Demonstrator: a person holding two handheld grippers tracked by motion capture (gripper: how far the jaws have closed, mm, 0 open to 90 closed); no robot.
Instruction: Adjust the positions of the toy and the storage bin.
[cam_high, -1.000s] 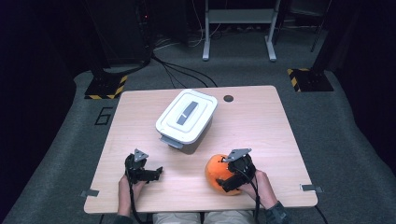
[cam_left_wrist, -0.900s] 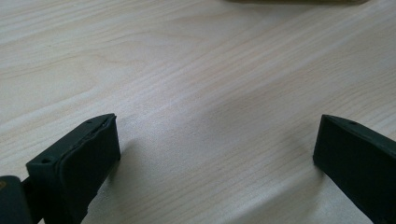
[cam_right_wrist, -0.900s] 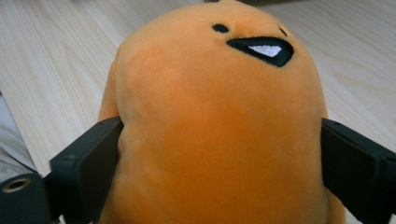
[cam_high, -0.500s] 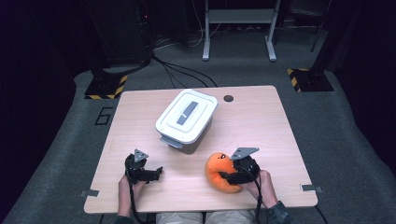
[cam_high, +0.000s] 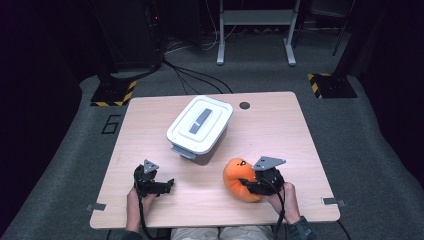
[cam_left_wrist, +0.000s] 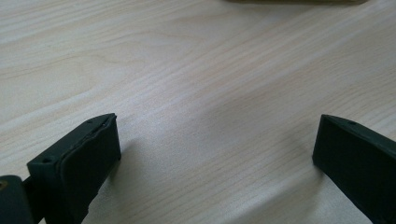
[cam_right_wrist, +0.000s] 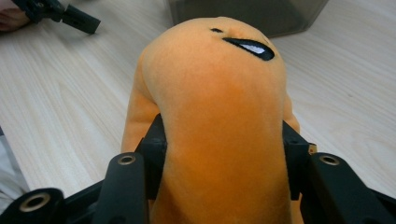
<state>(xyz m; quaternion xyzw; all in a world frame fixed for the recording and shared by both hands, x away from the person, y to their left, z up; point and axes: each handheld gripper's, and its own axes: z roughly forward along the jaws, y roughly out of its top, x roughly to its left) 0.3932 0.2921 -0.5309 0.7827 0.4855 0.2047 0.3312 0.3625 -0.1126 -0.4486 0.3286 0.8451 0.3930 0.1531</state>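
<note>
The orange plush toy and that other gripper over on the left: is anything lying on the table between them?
No. In the high view, only bare wooden table lies between the left gripper and the orange plush toy.

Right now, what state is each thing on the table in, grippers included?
Orange plush toy: squeezed between the right gripper's jaws.
Right gripper: shut on the toy, jaws just closed.
Left gripper: open, nothing between its jaws.
White lidded bin: lid on.
</note>
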